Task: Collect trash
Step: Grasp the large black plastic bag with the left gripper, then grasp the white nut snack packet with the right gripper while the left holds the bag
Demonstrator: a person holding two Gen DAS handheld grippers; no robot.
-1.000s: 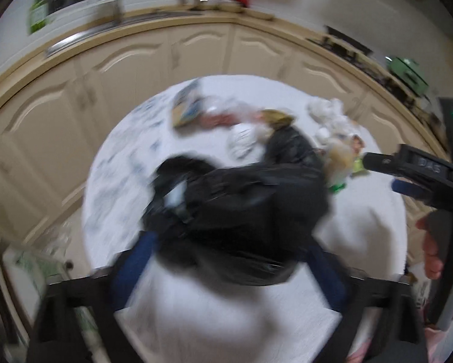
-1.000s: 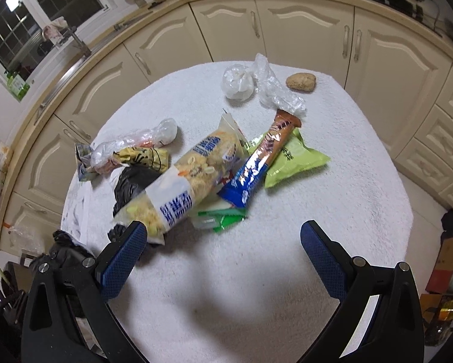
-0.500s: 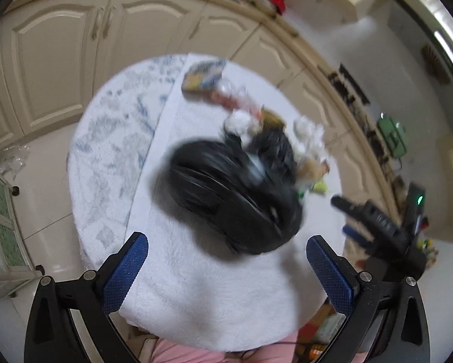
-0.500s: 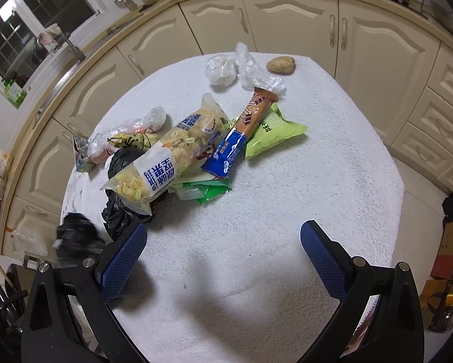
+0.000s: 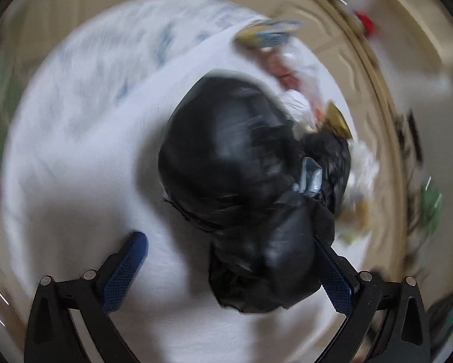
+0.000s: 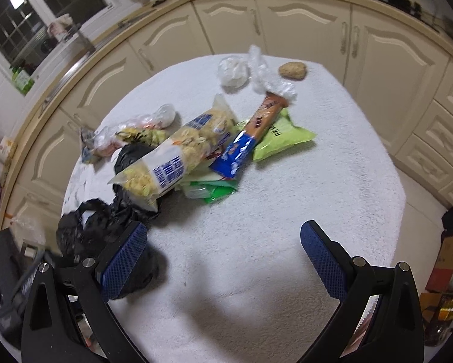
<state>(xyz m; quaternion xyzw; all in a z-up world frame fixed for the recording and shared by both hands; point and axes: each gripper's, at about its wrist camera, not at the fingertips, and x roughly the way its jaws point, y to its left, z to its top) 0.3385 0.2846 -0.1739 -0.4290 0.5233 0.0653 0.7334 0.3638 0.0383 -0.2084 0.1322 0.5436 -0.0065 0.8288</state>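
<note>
Right gripper (image 6: 223, 257): held over the near edge of the white towel (image 6: 256, 272); its two blue cross-hatched pads stand wide apart with nothing between them.
Left gripper (image 5: 229, 269): fingers spread wide; the black trash bag (image 5: 241, 181) bulges between them and leans on the right pad, while the left pad (image 5: 126, 269) is bare. Whether anything is actually pinched, I cannot tell.
Black trash bag: thin, glossy, crumpled plastic, rounded and puffed. A silvery scrap shows at a fold on its right side; the rest of its contents are hidden. In the right wrist view it is only a dark lump (image 6: 87, 230) at the near left edge of the towel.
White towel: fluffy, nubbly cloth laid over a round table.
Snack pile: beyond the bag, at the towel's middle: a clear long packet of yellow snacks with blue print (image 6: 178, 154), an orange and blue wrapper (image 6: 250, 133) lying across a lime-green pouch (image 6: 283, 136), a flat green packet (image 6: 211, 190) beneath.
Far edge of the towel: a knotted white plastic bag (image 6: 232, 71), a clear crumpled one (image 6: 265, 75), a brown rough lump (image 6: 292, 70).
View difference: the left wrist view is smeared with motion blur; only the right shows the wrappers sharply.
Cabinets (image 6: 302, 30): cream panelled doors behind the table.
</note>
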